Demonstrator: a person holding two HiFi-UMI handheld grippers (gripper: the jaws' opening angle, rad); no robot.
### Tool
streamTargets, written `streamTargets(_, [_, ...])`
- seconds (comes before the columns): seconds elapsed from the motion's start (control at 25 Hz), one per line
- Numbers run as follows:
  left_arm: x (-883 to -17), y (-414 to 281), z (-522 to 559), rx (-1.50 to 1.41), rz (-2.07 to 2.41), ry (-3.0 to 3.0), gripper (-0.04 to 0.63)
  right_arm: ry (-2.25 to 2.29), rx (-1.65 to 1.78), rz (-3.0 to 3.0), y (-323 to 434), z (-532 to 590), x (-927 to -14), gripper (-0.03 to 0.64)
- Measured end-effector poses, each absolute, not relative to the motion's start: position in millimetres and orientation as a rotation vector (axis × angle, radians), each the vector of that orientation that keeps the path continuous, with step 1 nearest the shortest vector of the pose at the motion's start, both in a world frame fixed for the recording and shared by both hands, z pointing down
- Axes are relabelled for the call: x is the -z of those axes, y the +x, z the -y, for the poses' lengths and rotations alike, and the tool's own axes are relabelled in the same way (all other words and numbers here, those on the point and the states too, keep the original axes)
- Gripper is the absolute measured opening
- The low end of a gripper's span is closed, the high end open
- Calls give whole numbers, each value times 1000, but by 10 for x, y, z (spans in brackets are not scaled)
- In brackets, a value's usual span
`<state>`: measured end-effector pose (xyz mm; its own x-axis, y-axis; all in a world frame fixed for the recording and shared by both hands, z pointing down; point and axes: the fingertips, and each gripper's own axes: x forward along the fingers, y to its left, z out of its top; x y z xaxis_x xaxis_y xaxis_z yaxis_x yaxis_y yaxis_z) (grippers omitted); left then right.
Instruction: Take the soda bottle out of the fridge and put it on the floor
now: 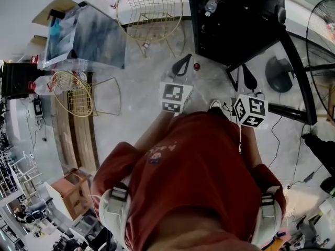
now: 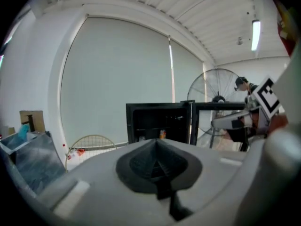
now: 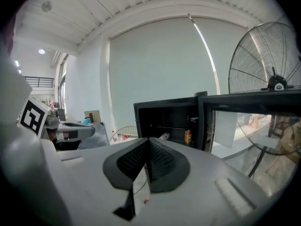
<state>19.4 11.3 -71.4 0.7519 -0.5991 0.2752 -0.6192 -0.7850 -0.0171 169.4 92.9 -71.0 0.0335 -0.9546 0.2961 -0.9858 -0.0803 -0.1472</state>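
The black fridge stands open in front of me. On its shelf the right gripper view shows an upright orange drink container and a white and red one lying beside it; which is the soda bottle I cannot tell. The left gripper view shows only the orange one. My left gripper and right gripper hang in the air short of the fridge, side by side. Both are shut, pads together, with nothing between them.
The fridge door swings out to the right. A big standing fan is right of it. Gold wire chairs and a clear plastic box stand left. A small red thing lies on the concrete floor by the fridge.
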Motion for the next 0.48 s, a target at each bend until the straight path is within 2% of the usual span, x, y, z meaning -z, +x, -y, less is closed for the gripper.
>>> streamTargets(0.48, [1421, 0, -26, -248, 1122, 3015, 0, 2255, -326, 2040, 1733, -897, 1048, 2])
